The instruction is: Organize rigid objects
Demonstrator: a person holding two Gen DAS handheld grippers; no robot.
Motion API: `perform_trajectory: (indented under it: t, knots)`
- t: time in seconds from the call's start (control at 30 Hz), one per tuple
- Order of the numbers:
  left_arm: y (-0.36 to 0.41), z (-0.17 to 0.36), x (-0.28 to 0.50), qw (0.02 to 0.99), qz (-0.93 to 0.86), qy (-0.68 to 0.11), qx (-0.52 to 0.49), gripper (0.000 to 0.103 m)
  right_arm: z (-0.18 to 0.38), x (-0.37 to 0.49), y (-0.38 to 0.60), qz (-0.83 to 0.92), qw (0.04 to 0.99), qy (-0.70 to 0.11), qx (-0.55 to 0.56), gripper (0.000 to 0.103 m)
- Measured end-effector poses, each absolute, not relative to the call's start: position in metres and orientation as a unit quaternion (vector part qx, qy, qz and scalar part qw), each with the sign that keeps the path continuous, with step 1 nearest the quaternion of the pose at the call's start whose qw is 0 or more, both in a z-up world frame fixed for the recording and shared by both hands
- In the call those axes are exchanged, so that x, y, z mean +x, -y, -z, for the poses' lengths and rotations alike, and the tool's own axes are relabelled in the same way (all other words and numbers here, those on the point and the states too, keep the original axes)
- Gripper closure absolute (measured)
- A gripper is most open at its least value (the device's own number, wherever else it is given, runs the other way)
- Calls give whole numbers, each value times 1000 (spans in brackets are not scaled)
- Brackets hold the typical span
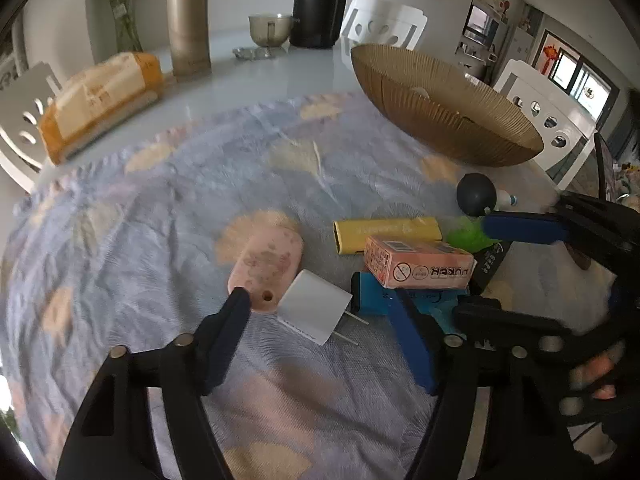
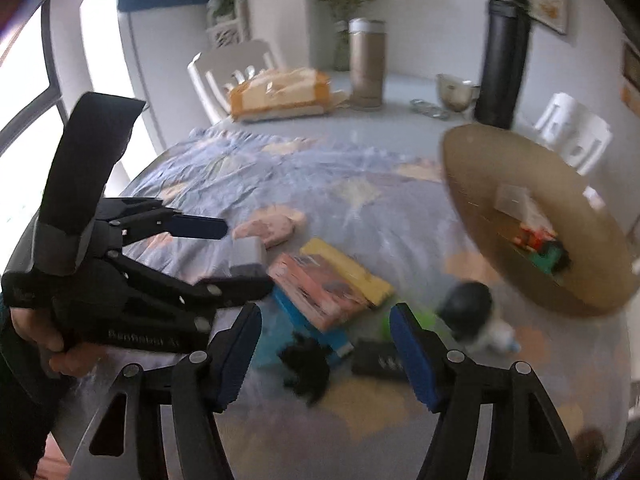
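My left gripper point(image 1: 320, 300) is open, and a white plug adapter point(image 1: 314, 306) lies on the blue cloth between its fingers, untouched as far as I can tell. Beyond it lie a pink case point(image 1: 267, 266), a pink card box point(image 1: 418, 268) on a blue box point(image 1: 370, 294), and a yellow box point(image 1: 386, 232). My right gripper point(image 2: 326, 314) is open and empty above a black clump point(image 2: 306, 364), a black block point(image 2: 378, 360) and the blue box point(image 2: 304, 328). The left gripper point(image 2: 236, 250) shows in the right wrist view around the adapter point(image 2: 248, 256).
A wide brown ribbed bowl point(image 1: 444, 104) stands at the back right, holding a few small items point(image 2: 540, 240). A dark rubber blower point(image 1: 476, 194) and a green object point(image 1: 466, 234) lie near it. A bread bag point(image 1: 100, 96), a tan canister point(image 1: 188, 24), a black flask point(image 1: 320, 0) and white chairs stand behind.
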State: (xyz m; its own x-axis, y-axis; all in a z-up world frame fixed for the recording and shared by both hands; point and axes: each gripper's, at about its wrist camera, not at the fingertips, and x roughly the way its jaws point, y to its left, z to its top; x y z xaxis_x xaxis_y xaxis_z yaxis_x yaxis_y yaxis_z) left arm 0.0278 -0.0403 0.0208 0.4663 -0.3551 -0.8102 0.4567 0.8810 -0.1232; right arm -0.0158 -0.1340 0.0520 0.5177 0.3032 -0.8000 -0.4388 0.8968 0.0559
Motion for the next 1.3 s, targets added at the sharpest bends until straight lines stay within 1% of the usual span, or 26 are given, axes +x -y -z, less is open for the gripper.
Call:
perform_trajectory:
  t: [0.03,0.07,0.1,0.13,0.17,0.2,0.23,0.27,0.33,0.47,0.7,0.83,0.97,1.13,1.2,1.3]
  knots:
    - [40,-21,26,860,233,-449,60,45,-44,-7,130,-212,862,-453,-82,39]
    - [40,-20,25,864,229,-445,63,47,-38,-1,128,-214,858,-459,-79,41]
    - [39,-20,26,865,228,-442,63,51,-35,3,128,-219,856,-463,-72,45]
    - [37,-21,26,867,227,-440,57,54,-32,6,127,-221,857,-461,-65,51]
    - [36,-21,26,868,227,-438,53,58,-32,6,127,-219,860,-456,-63,53]
    - [35,-21,26,869,228,-437,52,65,-32,6,127,-219,862,-453,-60,55]
    - [36,-21,26,868,233,-437,48,70,-34,3,128,-223,865,-447,-52,61]
    - [36,-22,25,868,232,-435,48,70,-36,1,130,-225,867,-441,-47,67]
    - [40,-22,22,872,226,-430,57,70,-42,-7,132,-217,877,-426,-48,74]
    - [43,-32,6,879,230,-414,60,71,-58,-23,148,-204,890,-408,-17,82]
    - [37,-48,-44,880,257,-395,60,71,-83,-73,186,-187,901,-389,39,84]
    - [37,-39,-69,876,262,-398,70,71,-78,-98,196,-194,889,-409,71,84]
    - [33,-25,-73,869,256,-419,61,70,-65,-107,200,-202,878,-425,92,84]
    - [25,-24,-73,874,249,-415,39,70,-53,-106,213,-192,876,-426,118,84]
    - [23,-22,-71,874,243,-419,30,70,-51,-106,217,-172,884,-421,112,84]
    - [20,-20,-70,876,237,-420,26,70,-45,-105,221,-141,891,-419,99,81]
